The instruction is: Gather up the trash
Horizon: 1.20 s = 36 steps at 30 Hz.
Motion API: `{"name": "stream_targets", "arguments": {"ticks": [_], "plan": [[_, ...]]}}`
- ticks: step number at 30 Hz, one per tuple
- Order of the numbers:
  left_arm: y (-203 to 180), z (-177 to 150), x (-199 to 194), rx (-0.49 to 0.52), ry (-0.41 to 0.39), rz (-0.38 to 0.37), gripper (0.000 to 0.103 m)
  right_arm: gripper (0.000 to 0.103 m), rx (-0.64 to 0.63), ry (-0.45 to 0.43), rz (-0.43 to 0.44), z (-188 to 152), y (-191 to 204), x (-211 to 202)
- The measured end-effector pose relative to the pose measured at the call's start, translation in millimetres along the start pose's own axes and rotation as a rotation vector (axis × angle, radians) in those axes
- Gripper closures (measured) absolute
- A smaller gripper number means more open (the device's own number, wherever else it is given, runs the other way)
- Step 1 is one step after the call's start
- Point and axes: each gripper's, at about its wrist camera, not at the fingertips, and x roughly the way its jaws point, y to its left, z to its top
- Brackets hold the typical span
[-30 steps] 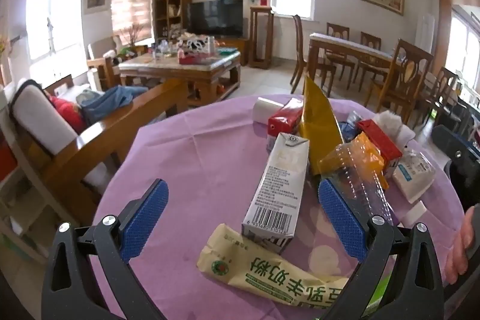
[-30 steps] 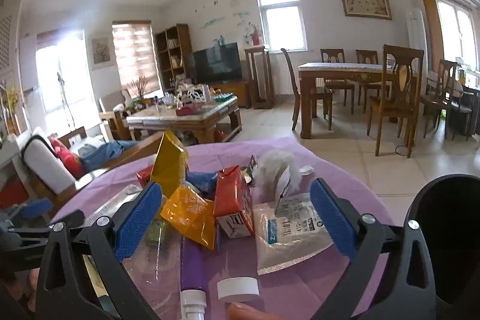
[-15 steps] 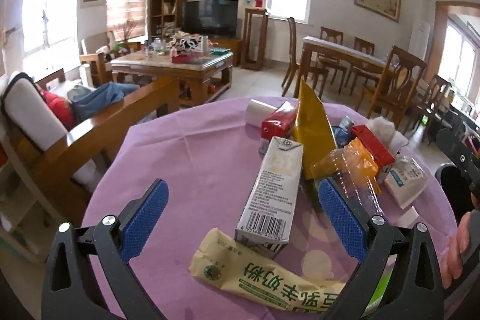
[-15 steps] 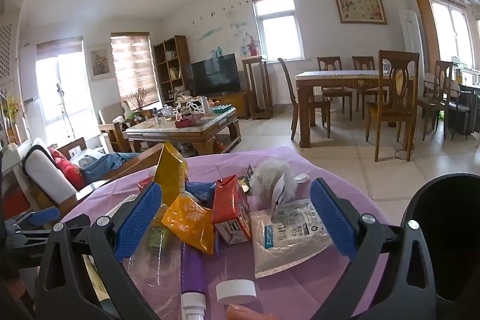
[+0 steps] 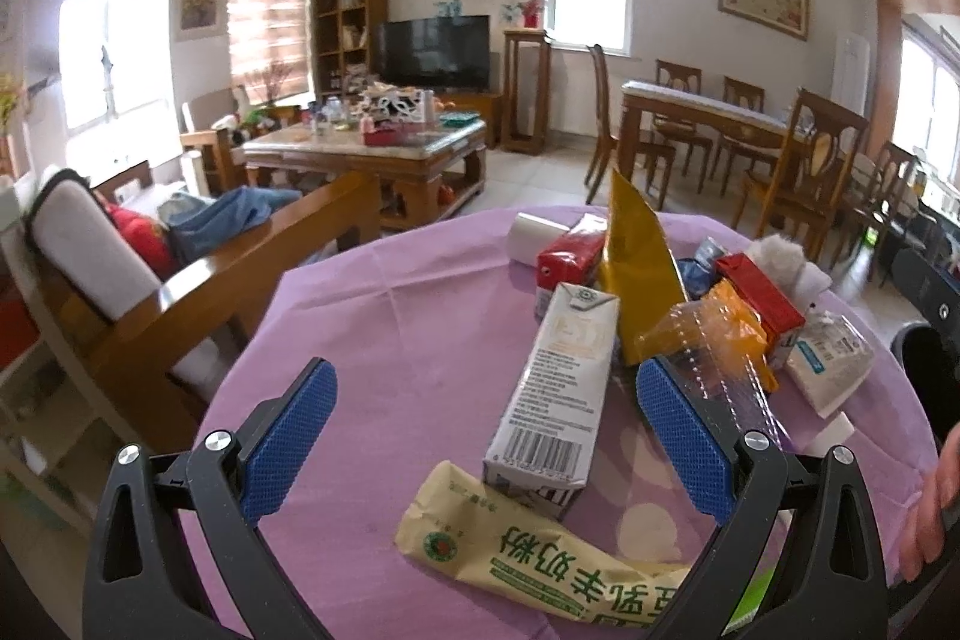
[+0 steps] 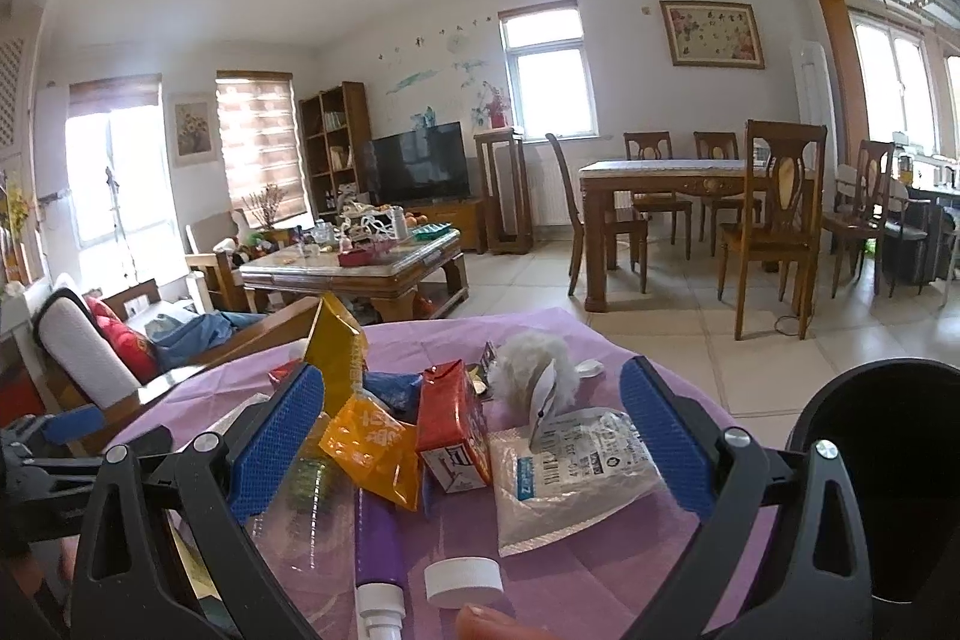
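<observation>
Trash lies piled on a round table with a purple cloth (image 5: 390, 340). In the left wrist view a white milk carton (image 5: 558, 388) lies between the fingers of my open left gripper (image 5: 480, 424), with a beige wrapper (image 5: 540, 550) in front of it. My open right gripper (image 6: 474, 436) hovers over a red carton (image 6: 453, 424), an orange wrapper (image 6: 372, 448), a clear plastic pouch (image 6: 564, 466), a purple tube (image 6: 378, 538) and a white cap (image 6: 463, 580). A gold packet (image 6: 336, 346) stands upright behind. Both grippers are empty.
A black bin (image 6: 888, 484) stands at the table's right edge. A wooden sofa (image 5: 138, 292) is close on the left. A coffee table (image 5: 366, 154) and a dining table with chairs (image 6: 690, 214) stand farther back. A clear plastic bottle (image 5: 714, 370) lies in the pile.
Both grippers have risen and tilted up a little, so more of the room shows. The trash has not moved. Both stay open.
</observation>
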Motion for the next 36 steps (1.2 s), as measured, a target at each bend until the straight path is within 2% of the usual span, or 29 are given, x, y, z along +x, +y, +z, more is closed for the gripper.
{"name": "stream_targets", "arguments": {"ticks": [12,15,21,36], "plan": [[4,-2,-11,-0.015,-0.053,-0.007,0.004,0.005,-0.029,-0.042,-0.006,-5,9,-10],[7,-1,-9,-0.029,-0.045,-0.025,0.004,0.005,-0.017,-0.038,-0.004,-5,11,-10],[1,-1,-8,-0.011,-0.045,-0.014,0.004,0.005,-0.004,-0.031,-0.004,-4,7,-11],[8,0,-1,-0.044,-0.013,-0.018,0.004,0.005,0.002,-0.023,-0.001,-4,5,-10]]}}
